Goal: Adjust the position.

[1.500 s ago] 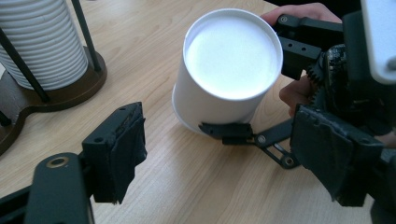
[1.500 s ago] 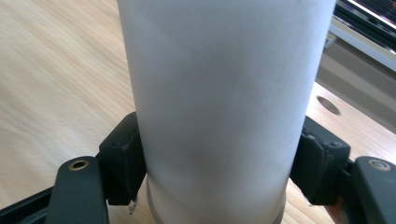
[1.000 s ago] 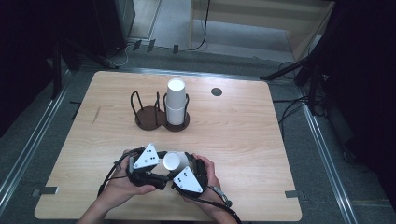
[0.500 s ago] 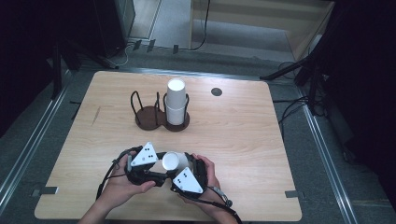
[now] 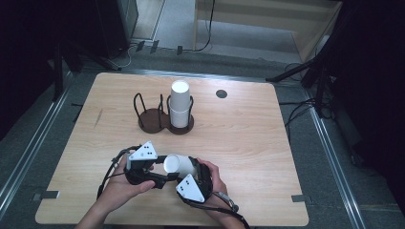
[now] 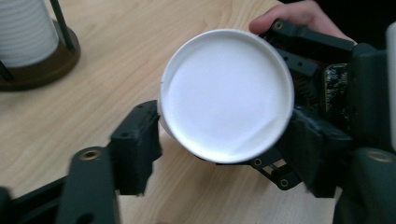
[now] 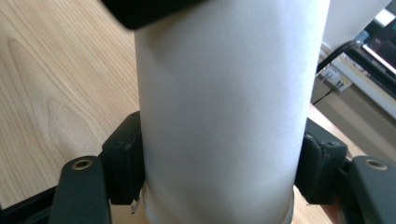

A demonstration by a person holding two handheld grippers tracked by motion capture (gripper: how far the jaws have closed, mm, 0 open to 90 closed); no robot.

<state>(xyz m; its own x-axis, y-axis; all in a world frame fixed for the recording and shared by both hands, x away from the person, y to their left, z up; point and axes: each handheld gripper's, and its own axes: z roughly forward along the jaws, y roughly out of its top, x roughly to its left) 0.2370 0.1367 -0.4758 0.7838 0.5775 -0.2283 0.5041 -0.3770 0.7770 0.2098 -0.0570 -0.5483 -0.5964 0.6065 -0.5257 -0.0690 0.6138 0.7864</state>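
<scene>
A white paper cup (image 5: 175, 164) lies on its side just above the table's front part, gripped from both ends. My left gripper (image 5: 160, 171) comes from the left; in the left gripper view the cup's flat bottom (image 6: 226, 93) faces the camera with a jaw pressed on each side. My right gripper (image 5: 191, 169) comes from the right, and its pads (image 7: 123, 163) press the cup's wall (image 7: 219, 102) close to the rim. A hand is wrapped around each gripper.
A dark two-ring cup holder (image 5: 152, 119) stands at the table's middle back, with a stack of white cups (image 5: 179, 102) in its right ring. A small black round cap (image 5: 221, 94) sits in the tabletop behind it. Cables trail at the front edge.
My left gripper has shifted a little to the left. The cup stays held between both grippers in the same spot.
</scene>
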